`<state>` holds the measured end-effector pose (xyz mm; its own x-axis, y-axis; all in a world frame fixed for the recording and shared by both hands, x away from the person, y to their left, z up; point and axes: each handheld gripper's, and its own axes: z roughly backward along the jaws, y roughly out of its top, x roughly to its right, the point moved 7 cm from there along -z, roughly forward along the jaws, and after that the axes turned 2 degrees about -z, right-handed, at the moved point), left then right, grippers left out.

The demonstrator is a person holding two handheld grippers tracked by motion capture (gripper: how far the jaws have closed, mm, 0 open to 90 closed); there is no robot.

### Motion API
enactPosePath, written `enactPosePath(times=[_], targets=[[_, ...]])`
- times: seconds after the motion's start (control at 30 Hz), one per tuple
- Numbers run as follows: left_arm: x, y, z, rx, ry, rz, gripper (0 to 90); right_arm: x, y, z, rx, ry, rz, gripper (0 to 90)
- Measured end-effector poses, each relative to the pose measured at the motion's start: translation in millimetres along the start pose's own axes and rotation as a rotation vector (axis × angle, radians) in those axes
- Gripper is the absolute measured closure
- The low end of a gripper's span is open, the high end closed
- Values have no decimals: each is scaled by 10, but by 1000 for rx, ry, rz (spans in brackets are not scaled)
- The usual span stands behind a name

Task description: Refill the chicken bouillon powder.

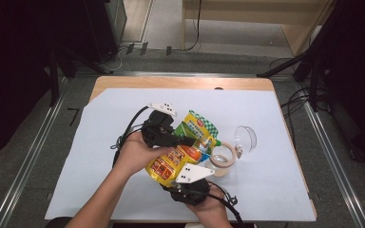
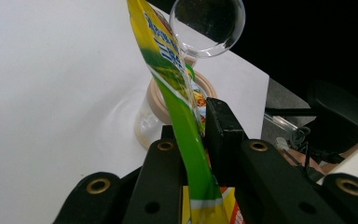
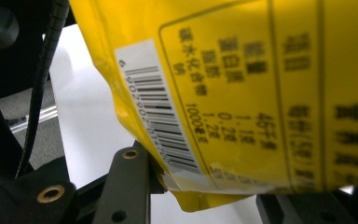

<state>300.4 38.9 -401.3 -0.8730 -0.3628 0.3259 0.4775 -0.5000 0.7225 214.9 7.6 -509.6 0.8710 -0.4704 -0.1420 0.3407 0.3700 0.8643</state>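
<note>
While both grippers hold it above the middle of the bench (image 1: 123,102), the yellow and green snack bag (image 1: 183,152) lies with its long axis running from near the person toward the far right, its green checked top end pointing away toward the clear plastic cup (image 1: 245,138). The left gripper (image 1: 183,140) comes in from the left and is clenched on the bag's upper edge; in the left gripper view the bag's thin green edge rises between the two black jaws, pinched tight, then leans up and left toward the cup. The right gripper (image 1: 190,183) grasps the bag's lower end nearest the person; in the right gripper view the printed yellow back with a barcode sits between the jaws, its bottom seam crumpled at the left one. A roll of beige tape (image 1: 222,161) lies on the white sheet (image 1: 266,190) just right of the bag, partly covered by it. The bag's printing is too blurred to read, the right jaw's contact is cut off by the frame edge, and the right hand (image 1: 214,209) is cropped at the bottom.
</note>
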Motion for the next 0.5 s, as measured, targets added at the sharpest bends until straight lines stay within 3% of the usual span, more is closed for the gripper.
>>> enactPosePath(times=[0.5], targets=[[40,62,-142,-54,-40,14,785,-55,59,75,29,8,1,634]])
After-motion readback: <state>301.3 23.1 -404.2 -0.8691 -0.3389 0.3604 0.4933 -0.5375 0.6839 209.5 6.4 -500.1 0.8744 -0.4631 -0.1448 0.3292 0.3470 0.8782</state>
